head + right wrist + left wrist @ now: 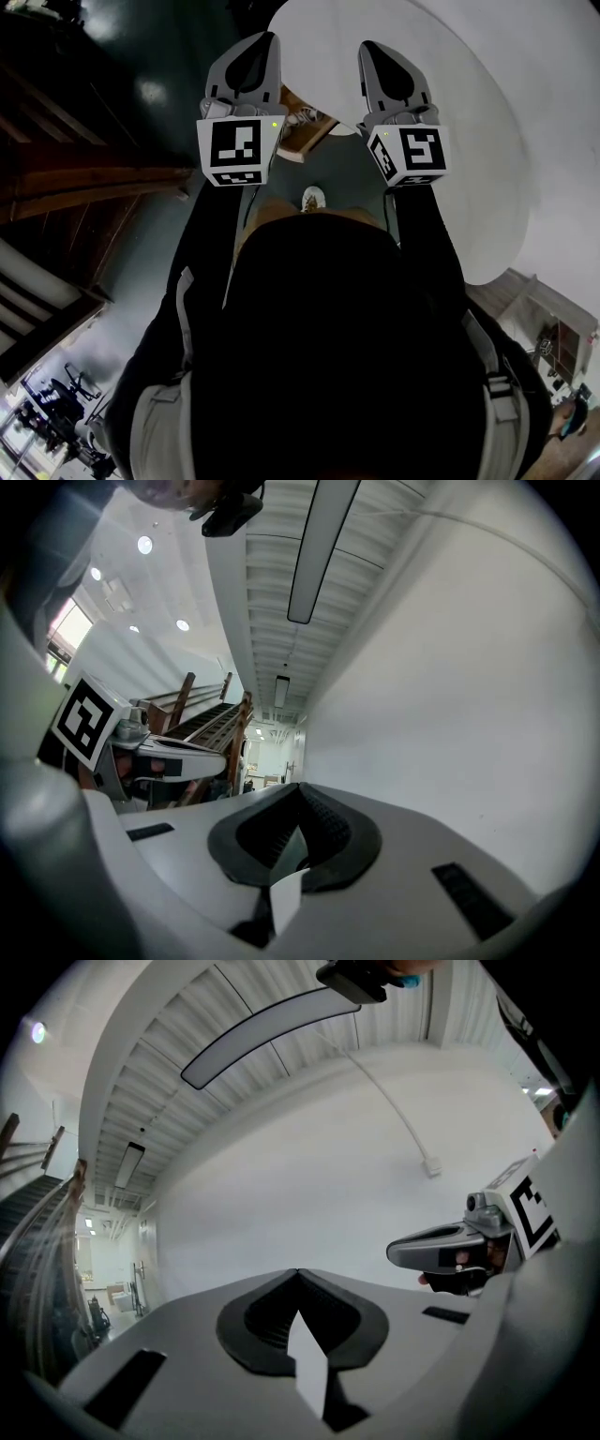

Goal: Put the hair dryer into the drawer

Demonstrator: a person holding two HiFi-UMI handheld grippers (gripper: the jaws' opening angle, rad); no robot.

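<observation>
No hair dryer and no drawer shows in any view. In the head view the person holds both grippers side by side in front of the body, level. My left gripper [263,43] is shut, its jaws meeting at the tip [298,1273] with nothing between them. My right gripper [369,49] is also shut and empty, its jaws touching at the tip [299,787]. Each gripper view shows the other gripper beside it: the right gripper [448,1247] and the left gripper [176,752]. Both point at a plain white wall.
A large curved white wall [497,141] fills the space ahead and to the right. A wooden staircase [84,178] rises on the left, with its railing [202,719] beside a lit corridor. The person's shoe [312,198] stands on the dark floor below.
</observation>
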